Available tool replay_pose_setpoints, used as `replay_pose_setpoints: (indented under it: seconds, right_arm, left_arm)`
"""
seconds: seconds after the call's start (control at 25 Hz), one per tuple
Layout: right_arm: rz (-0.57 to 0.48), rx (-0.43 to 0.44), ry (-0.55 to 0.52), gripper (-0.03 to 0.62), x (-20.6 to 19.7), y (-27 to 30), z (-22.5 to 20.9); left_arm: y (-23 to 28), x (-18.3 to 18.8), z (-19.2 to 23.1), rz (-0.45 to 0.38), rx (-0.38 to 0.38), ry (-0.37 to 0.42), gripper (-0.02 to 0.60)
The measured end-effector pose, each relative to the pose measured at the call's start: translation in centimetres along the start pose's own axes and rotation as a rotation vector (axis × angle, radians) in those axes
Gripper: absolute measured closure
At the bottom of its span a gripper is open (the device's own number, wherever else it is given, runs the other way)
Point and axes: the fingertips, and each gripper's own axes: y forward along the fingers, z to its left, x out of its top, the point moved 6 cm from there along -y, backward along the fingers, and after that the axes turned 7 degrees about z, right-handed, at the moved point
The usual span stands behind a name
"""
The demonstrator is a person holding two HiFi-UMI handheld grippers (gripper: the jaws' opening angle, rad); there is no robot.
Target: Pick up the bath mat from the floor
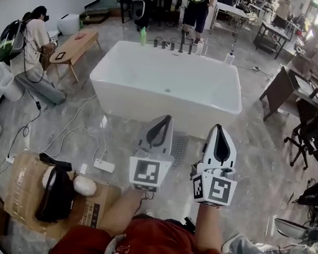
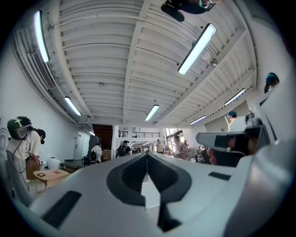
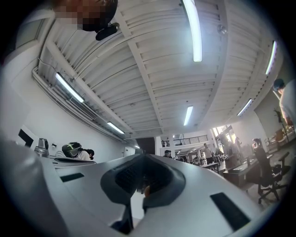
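The person holds both tools raised side by side in front of a red-shirted chest, tips pointing toward the white bathtub (image 1: 164, 86). The left gripper (image 1: 167, 119) has its jaws pressed together with nothing between them; its own view (image 2: 148, 155) looks over the closed tips at the ceiling and the far room. The right gripper (image 1: 218, 126) is likewise pressed together and empty, and its own view (image 3: 144, 157) shows the same.

The bath mat (image 1: 180, 149) lies flat on the marble floor (image 1: 258, 165) as a grey textured patch. In the head view it shows between the two grippers, just in front of the tub's near wall. The left gripper's body covers its left edge, and its near edge is hard to make out.

Bare floor lies open to the right of the mat, between the tub's right corner and a black office chair (image 1: 312, 135) beside a dark desk (image 1: 286, 91). The left side is more crowded. White cables (image 1: 68, 132) trail across the floor to a power strip (image 1: 104, 166), and a flattened cardboard box (image 1: 25, 193) carries a black headset (image 1: 57, 194). Beyond it a small wooden table (image 1: 73, 48) stands near the tub's left end, with a seated person (image 1: 33, 43) beside it.
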Motion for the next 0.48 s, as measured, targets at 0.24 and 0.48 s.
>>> replay_pose_setpoints:
  seconds: [0.24,0.48]
  right_arm:
    - [-0.003,-0.033,-0.007,0.583,-0.1,0.3,1.8]
    - [0.007,-0.05,-0.006,0.583,-0.2,1.0,2.5]
  left_arm:
    - [-0.3,-0.5,1.7,-0.005,-0.032,0.0,0.566]
    - [-0.2,-0.7,2.8,0.006,-0.045,-0.01,0.566]
